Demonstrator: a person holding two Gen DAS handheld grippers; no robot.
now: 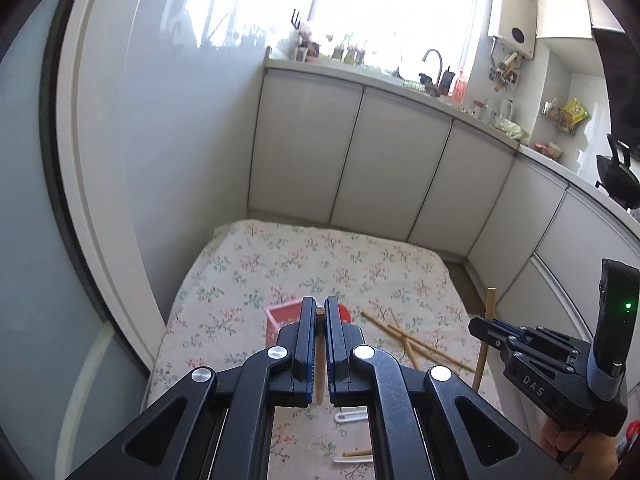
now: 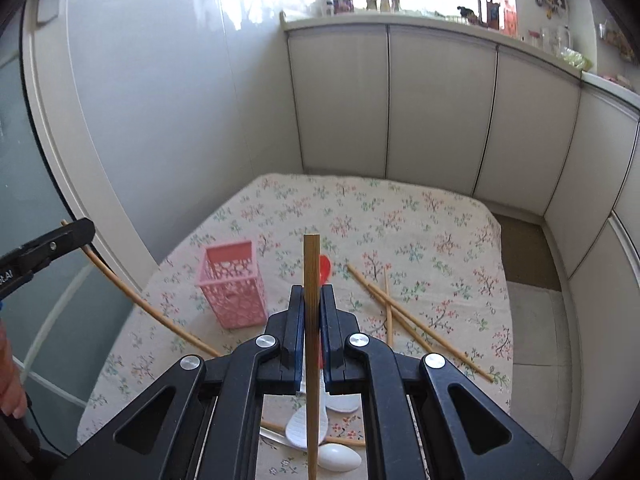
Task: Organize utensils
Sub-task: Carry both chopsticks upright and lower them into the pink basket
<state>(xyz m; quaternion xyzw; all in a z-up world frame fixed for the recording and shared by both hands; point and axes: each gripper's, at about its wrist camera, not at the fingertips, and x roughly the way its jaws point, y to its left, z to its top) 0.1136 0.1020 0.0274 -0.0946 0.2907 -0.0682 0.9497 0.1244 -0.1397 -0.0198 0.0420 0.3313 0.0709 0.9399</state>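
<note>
Right black gripper [image 2: 311, 300] is pinching a thin wooden chopstick [image 2: 311, 264] upright — ready for dropping | left black gripper [image 1: 319, 312] is pinching another stick [image 1: 320, 360] | pink plastic lattice basket [image 2: 234, 284] is waiting on the flowery cloth [image 2: 400, 216] — just ahead.

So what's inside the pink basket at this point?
Nothing shows inside the pink basket: through its lattice walls the upper part looks empty, but its floor is hidden. Each hand-held gripper, left and right, holds a chopstick above the table.
</note>
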